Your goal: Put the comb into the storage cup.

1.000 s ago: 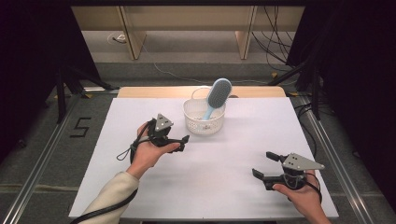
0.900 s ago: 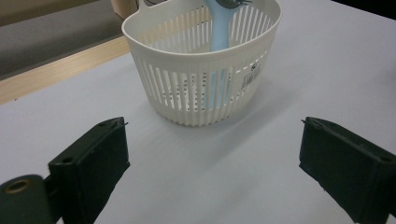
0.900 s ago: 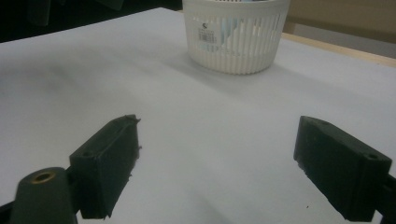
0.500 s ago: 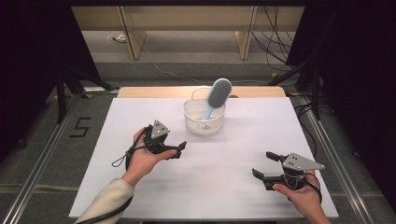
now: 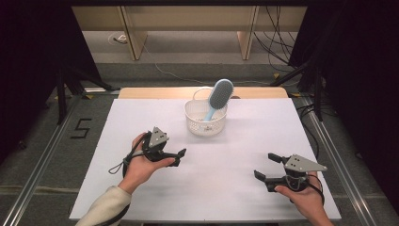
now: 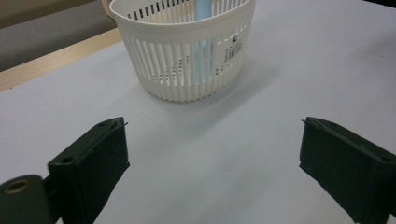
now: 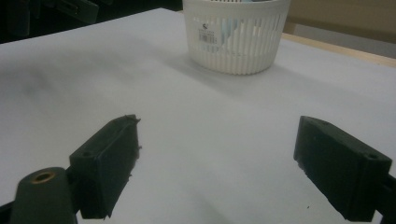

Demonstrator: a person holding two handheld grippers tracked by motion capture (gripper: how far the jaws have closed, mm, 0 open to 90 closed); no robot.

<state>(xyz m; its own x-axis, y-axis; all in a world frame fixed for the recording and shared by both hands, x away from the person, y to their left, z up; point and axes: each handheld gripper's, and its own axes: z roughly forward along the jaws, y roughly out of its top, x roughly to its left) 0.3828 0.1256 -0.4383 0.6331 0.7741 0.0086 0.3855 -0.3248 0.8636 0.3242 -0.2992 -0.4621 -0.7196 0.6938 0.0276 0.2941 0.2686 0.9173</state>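
A: White plastic basket is standing toward the far middle of the counter, and the blue hairbrush is leaning in it, handle down, head sticking out above the rim.

B: Left gripper is hovering near the basket's front-left, fingers spread wide and holding nothing. Right gripper is sitting well apart at the near right, fingers likewise wide open and empty.

A: Brush is looking light and stiff; the smooth plastic is likely slippery, and the bristle face is probably yielding under a pinch.

B: Judging so, the neck just below the head is offering the firmer hold. The basket is appearing thin-walled and light, so it is likely tipping or sliding if the brush is dragging on the rim; a straight upward lift is seeming safest.
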